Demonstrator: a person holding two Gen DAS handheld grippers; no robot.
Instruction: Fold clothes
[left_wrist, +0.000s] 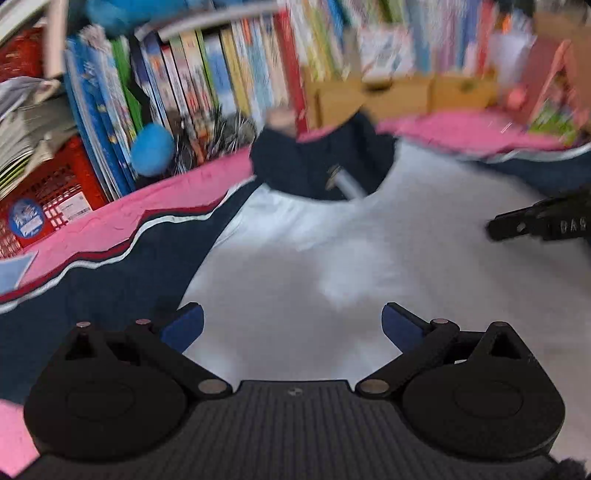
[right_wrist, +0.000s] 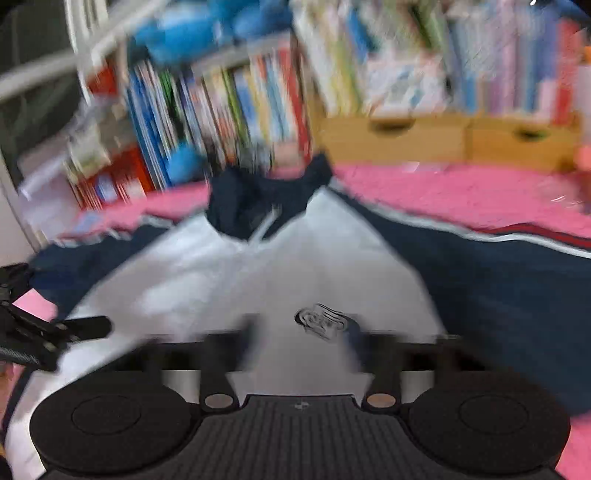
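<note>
A jacket with a white body (left_wrist: 332, 258) and navy sleeves (left_wrist: 122, 280) lies spread flat on a pink cover (left_wrist: 155, 199), its navy collar (left_wrist: 321, 162) toward the bookshelf. My left gripper (left_wrist: 291, 325) hovers open over the lower white body with only fabric showing between its blue pads. The right gripper (left_wrist: 517, 225) enters from the right edge of that view. In the right wrist view the jacket (right_wrist: 258, 273) carries a small dark logo (right_wrist: 321, 321). My right gripper (right_wrist: 304, 334) is motion-blurred just above it, fingers apart. The left gripper (right_wrist: 74, 328) shows at the left edge.
A bookshelf packed with upright books (left_wrist: 221, 74) stands right behind the pink cover. A red crate (left_wrist: 55, 206) and a blue plush ball (left_wrist: 151, 149) sit at the left. Wooden drawers (right_wrist: 443, 136) line the back right. Pink cover (right_wrist: 480, 195) shows beyond the right sleeve.
</note>
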